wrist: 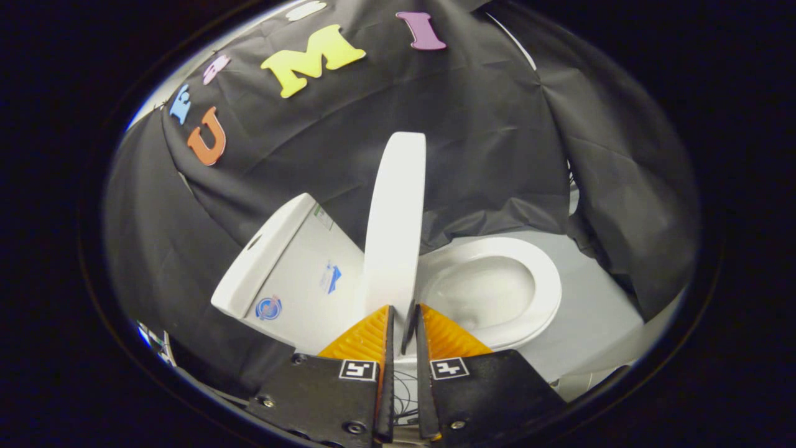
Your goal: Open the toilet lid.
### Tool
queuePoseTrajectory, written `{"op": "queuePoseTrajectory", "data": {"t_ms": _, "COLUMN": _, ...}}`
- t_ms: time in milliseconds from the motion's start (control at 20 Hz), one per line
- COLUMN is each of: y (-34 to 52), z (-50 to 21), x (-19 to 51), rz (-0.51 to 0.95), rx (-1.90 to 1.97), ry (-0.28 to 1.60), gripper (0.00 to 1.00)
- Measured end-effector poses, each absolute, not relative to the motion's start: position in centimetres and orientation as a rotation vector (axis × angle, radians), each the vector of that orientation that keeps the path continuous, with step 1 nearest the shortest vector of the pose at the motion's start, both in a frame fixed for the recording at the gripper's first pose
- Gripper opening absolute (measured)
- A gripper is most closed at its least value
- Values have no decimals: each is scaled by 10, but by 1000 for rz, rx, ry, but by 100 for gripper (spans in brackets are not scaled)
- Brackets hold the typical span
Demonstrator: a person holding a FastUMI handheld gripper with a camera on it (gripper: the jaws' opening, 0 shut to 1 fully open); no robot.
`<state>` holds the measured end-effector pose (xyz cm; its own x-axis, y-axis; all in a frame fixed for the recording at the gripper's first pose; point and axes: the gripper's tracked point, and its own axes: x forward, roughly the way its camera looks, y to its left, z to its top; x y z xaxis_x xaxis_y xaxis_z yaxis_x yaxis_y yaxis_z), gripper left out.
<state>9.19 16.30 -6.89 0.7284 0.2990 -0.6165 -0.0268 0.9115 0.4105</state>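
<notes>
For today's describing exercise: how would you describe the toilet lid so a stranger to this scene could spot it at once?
Start at the white toilet standing before the black cloth wall. Between its boxy tank and the oval seat around the open bowl rises the toilet lid, its near edge between the fingers of the gripper. Unlike its neighbours, it is a thin slab standing on edge.

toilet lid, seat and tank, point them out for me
toilet lid [395,230], gripper view, middle of its raised edge
seat [550,292], gripper view, far rim of the ring
tank [305,274], gripper view, its side wall
</notes>
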Motion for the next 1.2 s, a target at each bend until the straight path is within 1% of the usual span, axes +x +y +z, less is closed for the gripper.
{"op": "queuePoseTrajectory", "data": {"t_ms": 250, "y": 180, "z": -55, "x": 95, "rz": 225, "rx": 337, "ry": 716, "gripper": 18}}
{"op": "queuePoseTrajectory", "data": {"t_ms": 650, "y": 234, "z": -40, "x": 98, "rz": 304, "rx": 252, "ry": 707, "gripper": 21}}
{"op": "queuePoseTrajectory", "data": {"t_ms": 800, "y": 252, "z": -37, "x": 101, "rz": 334, "rx": 230, "ry": 708, "gripper": 23}}
{"op": "queuePoseTrajectory", "data": {"t_ms": 1200, "y": 309, "z": -41, "x": 99, "rz": 401, "rx": 138, "ry": 717, "gripper": 24}}
